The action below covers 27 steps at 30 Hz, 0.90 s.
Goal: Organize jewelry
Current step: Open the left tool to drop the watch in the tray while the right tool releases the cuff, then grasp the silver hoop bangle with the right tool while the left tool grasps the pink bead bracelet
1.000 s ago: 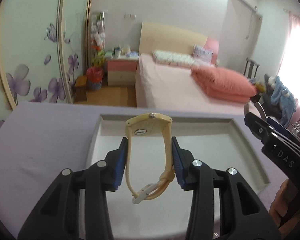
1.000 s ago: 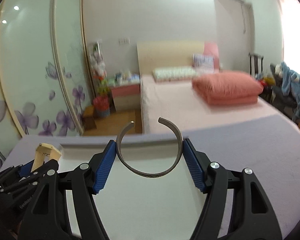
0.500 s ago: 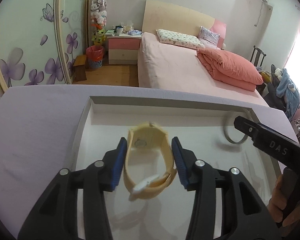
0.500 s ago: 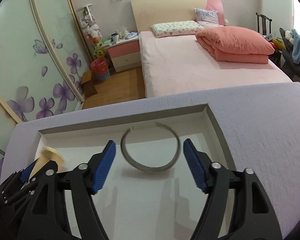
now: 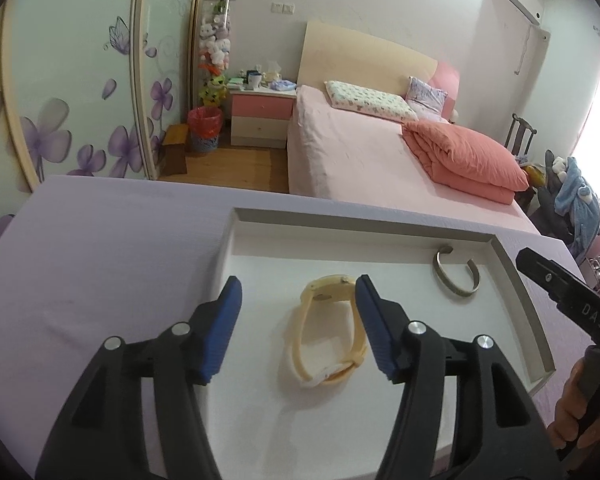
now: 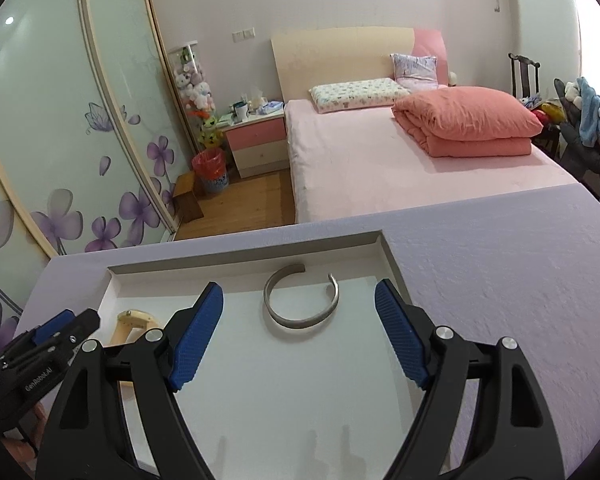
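A cream yellow watch [image 5: 332, 334] lies in the white tray [image 5: 340, 226] on the lavender table. My left gripper [image 5: 298, 324] is open around it, the right pad close to the strap. A silver open bangle [image 5: 456, 276] lies at the tray's back right. In the right wrist view the bangle [image 6: 300, 304] lies flat in the tray [image 6: 244, 252], and my right gripper [image 6: 298, 338] is open just behind it, empty. The watch [image 6: 134, 326] shows at the left there, partly hidden by the left gripper.
The lavender table [image 5: 100, 260] surrounds the tray on both sides. Beyond its far edge are a pink bed [image 6: 400, 152], a pink nightstand [image 6: 256, 140] and wardrobe doors with purple flowers [image 6: 60, 140].
Both grippers have opened and let go. The watch and the bangle, held above the tray a second ago, now lie on the tray floor. Both grippers have drawn back a little.
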Available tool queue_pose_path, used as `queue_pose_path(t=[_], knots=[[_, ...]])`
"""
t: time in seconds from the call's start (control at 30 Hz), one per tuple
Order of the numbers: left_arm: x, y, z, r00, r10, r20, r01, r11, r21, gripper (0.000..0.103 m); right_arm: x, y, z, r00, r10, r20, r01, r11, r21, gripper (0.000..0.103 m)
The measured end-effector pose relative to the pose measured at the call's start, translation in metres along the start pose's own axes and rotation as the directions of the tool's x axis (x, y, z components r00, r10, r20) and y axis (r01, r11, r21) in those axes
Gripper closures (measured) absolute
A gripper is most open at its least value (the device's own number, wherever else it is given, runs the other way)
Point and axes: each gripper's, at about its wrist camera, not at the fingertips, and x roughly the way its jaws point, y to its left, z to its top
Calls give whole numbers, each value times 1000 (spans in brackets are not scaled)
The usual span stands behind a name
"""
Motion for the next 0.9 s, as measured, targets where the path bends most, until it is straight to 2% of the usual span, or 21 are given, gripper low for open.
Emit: queue_pose_path(t=[0.17,0.43,0.73,0.9], knots=[[-17,0,-4,1000,12,26,-13,1000,14,41,-6,5,-4,1000,-6,9,6,1000,-16,25],[-43,2,-25,999,1,48,-2,1000,10,28,-34,-1,-29,999,-6,38,8,999,-49,25],[-85,15,-79,998,-31,56,30,999,31,23,-76,-20,-93,1000,-26,0,26,990,-140,25],[-111,25,-111,997,-26,72,23,999,46,20,-84,-30,-119,997,-41,-59,34,992,-121,25]])
